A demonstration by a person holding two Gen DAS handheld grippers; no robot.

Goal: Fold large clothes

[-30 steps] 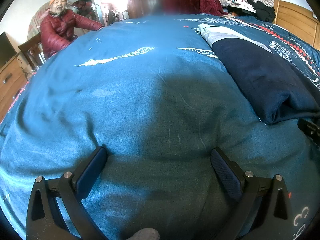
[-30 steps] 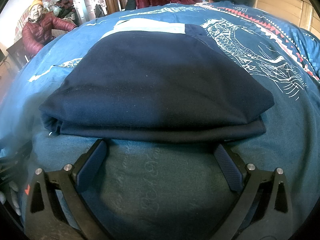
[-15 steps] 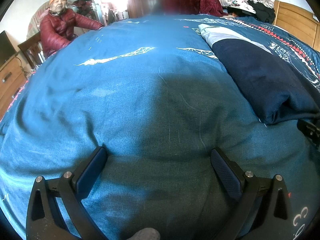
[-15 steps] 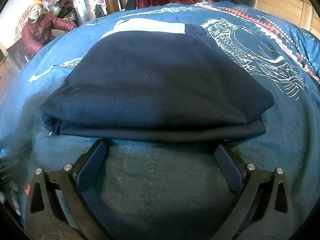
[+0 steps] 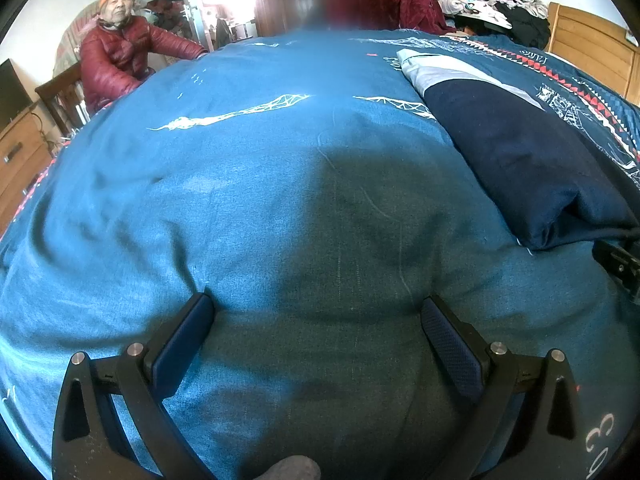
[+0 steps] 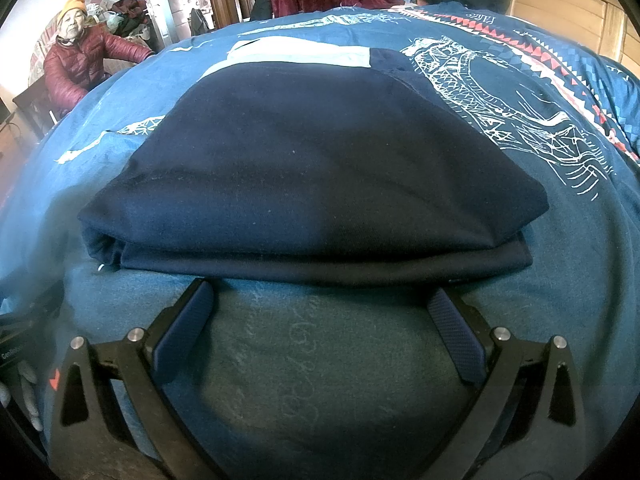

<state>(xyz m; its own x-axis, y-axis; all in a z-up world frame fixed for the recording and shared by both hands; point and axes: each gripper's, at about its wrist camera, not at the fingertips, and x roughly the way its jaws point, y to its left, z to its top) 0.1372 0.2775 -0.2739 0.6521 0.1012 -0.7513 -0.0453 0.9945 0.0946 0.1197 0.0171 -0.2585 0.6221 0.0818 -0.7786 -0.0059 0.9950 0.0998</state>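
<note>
Item 1: left gripper (image 5: pixel 318 316), jaws spread wide, nothing between them but the blue bedspread (image 5: pixel 248 184). Far beyond its left finger we note a seated person (image 5: pixel 120 60) in a red jacket. Item 2: folded navy garment (image 5: pixel 528 168), lying ahead and to the right of these jaws. Item 3: right gripper (image 6: pixel 322 308), jaws equally wide and empty, fingertips just short of the garment's (image 6: pixel 312 168) near edge, which spans both.
</note>
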